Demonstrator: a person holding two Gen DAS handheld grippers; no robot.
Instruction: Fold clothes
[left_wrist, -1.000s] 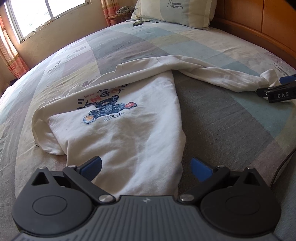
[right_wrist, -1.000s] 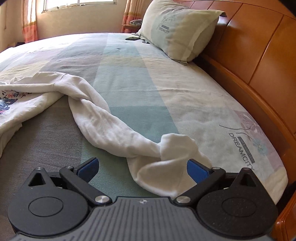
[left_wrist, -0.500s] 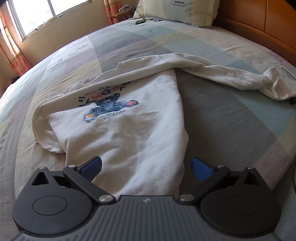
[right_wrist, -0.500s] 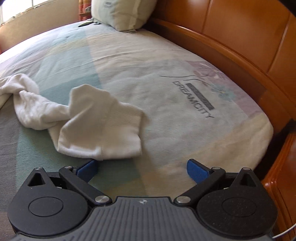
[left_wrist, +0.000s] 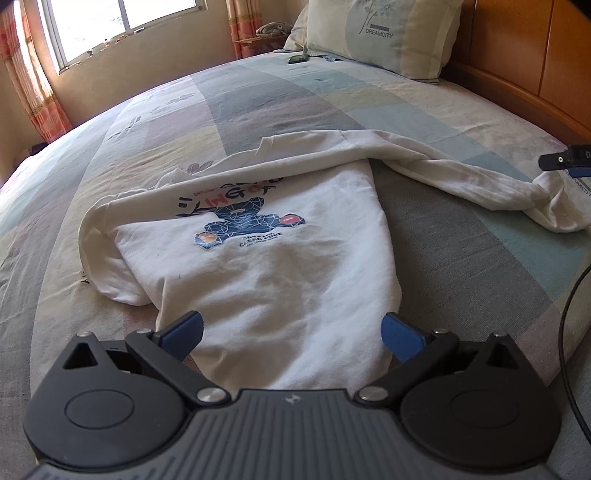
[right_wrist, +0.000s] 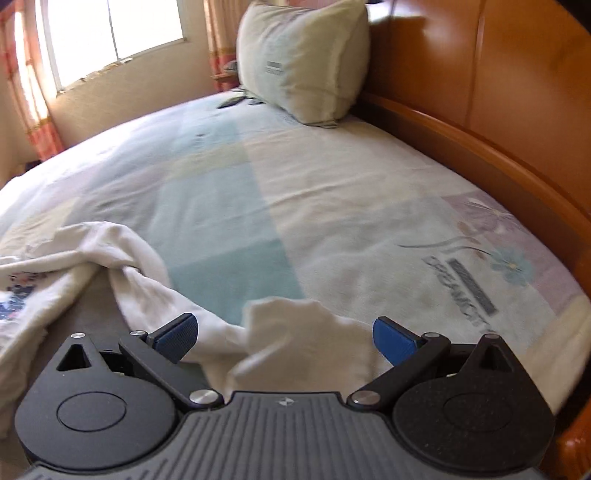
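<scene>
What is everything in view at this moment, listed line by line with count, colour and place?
sweatshirt: one, white with a dark blue and orange print, spread crumpled on the bed, one sleeve stretched toward the headboard side.
sleeve cuff: one, white, lying between the right gripper's fingers.
bed sheet: one, pastel patchwork with a flower print, covering the bed.
pillow: one, pale cream, at the far end against the headboard.
headboard: one, orange-brown wood, along the right side.
small dark object: one, on the sheet by the pillow; cannot tell what it is.
window: one, bright, far wall.
curtains: orange patterned, beside the window.
cable: one, black, right edge.
left gripper: black, blue pads, open over the hem.
right gripper: same, open.
</scene>
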